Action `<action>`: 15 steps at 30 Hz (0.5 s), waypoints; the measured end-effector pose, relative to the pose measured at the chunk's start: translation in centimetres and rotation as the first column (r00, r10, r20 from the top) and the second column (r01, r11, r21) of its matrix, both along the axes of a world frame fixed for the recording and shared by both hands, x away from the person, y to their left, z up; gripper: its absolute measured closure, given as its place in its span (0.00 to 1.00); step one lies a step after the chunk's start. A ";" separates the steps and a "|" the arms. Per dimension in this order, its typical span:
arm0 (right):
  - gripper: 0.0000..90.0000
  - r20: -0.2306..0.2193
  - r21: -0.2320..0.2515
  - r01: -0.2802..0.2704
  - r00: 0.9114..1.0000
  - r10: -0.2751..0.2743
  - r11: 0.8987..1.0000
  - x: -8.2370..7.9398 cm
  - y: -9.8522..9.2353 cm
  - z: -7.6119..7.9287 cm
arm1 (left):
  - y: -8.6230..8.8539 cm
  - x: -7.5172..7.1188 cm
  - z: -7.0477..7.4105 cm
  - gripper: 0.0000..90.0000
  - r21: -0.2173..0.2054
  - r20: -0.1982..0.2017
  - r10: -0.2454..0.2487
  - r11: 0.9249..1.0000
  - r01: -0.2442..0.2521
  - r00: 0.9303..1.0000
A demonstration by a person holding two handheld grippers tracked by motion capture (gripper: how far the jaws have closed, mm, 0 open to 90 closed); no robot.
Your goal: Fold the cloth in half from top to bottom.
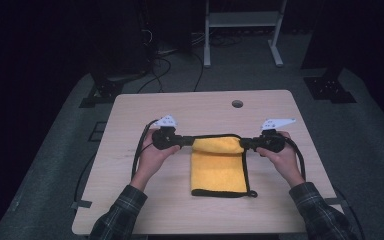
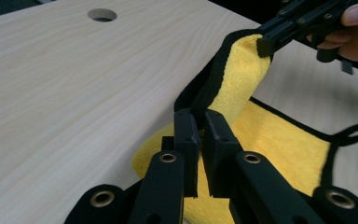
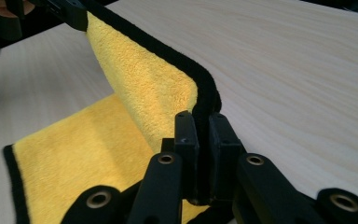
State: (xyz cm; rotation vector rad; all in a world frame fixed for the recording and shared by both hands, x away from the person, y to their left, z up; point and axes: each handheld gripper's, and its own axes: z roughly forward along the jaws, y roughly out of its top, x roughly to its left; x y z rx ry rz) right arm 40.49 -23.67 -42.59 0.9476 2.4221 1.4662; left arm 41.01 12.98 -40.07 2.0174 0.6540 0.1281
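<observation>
Plaid sleeves point(image 1: 122, 210) are entering from the near edge, each hand working one gripper. Left gripper point(image 2: 200, 122) jaws are clamping the black-bordered corner of the yellow cloth point(image 1: 218, 170); right gripper point(image 3: 201, 123) jaws are pinching the opposite corner. Between both sets of jaws the cloth's far edge is hanging lifted, while the remainder is lying flat on the wooden surface point(image 1: 130, 115) below and behind them.

No legible text or markings.
</observation>
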 end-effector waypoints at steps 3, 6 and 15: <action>0.92 -0.001 -0.007 -0.016 1.000 0.016 1.000 -1.2 0.0 -0.2 | 0.1 -1.1 -0.2 0.94 -0.004 -0.011 -0.018 1.000 0.018 1.000; 0.92 0.001 -0.014 -0.028 1.000 0.028 1.000 -2.5 0.0 -0.4 | 0.2 -2.4 -0.7 0.94 -0.009 -0.025 -0.033 0.999 0.033 0.999; 0.91 -0.009 -0.032 -0.053 0.999 0.053 0.998 -5.6 -0.1 -1.5 | 0.2 -5.0 -2.4 0.94 0.034 -0.058 -0.062 0.997 0.064 0.996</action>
